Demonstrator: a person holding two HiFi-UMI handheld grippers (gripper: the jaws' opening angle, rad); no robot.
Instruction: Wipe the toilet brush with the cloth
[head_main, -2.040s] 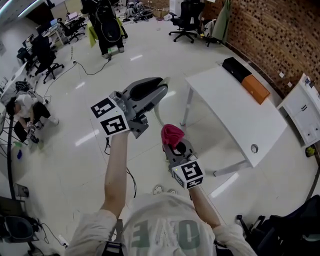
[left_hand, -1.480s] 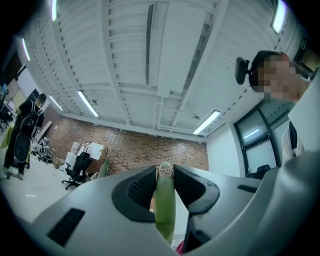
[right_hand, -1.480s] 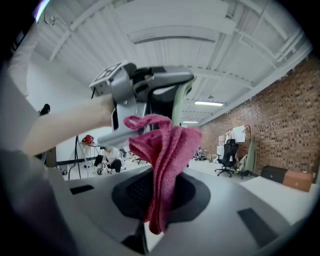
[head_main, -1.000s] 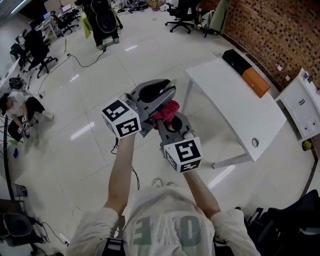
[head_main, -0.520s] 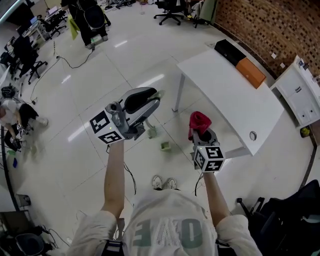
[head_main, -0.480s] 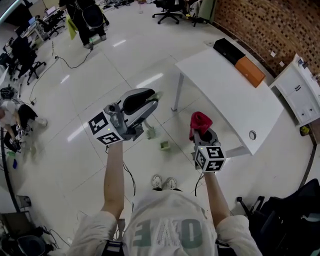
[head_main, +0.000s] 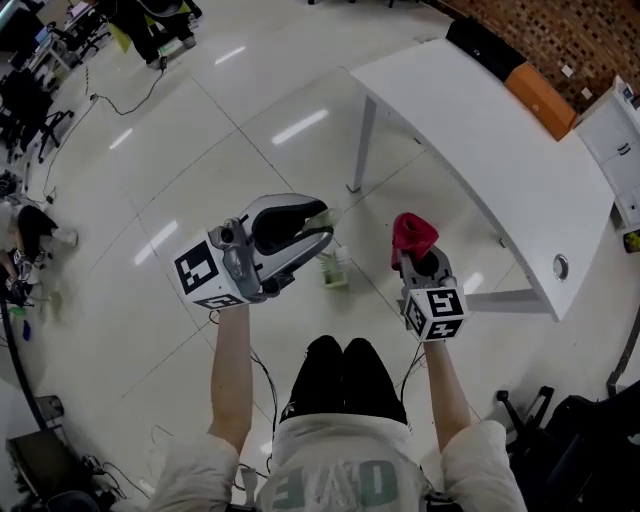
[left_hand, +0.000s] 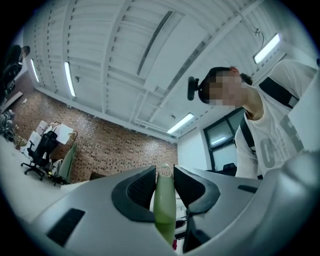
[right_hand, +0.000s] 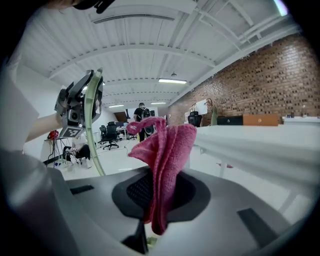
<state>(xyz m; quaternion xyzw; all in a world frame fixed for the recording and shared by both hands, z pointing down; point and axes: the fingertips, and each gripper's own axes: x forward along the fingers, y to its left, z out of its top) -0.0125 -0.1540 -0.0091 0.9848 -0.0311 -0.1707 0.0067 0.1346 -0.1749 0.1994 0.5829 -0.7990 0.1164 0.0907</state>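
Note:
My left gripper (head_main: 318, 226) is shut on the pale green handle of the toilet brush (head_main: 334, 270), whose lower end hangs beneath the jaws over the floor. In the left gripper view the handle (left_hand: 164, 200) stands pinched between the two pads of the left gripper (left_hand: 165, 176). My right gripper (head_main: 413, 252) is shut on a bunched pink cloth (head_main: 412, 232) that sticks up out of its jaws. The right gripper view shows the cloth (right_hand: 167, 155) draped between the jaws of the right gripper (right_hand: 160, 186), with the brush handle (right_hand: 92, 131) off to the left. Cloth and brush are apart.
A white table (head_main: 470, 140) stands ahead on the right, with a black box (head_main: 484, 44) and an orange box (head_main: 541, 97) at its far edge. The person's dark trouser knees (head_main: 341, 372) show below the grippers. Office chairs and cables lie far left on the glossy floor.
Both grippers have come down toward the floor. The right gripper with the cloth has drawn away from the brush to the right. The person's knees have come into view.

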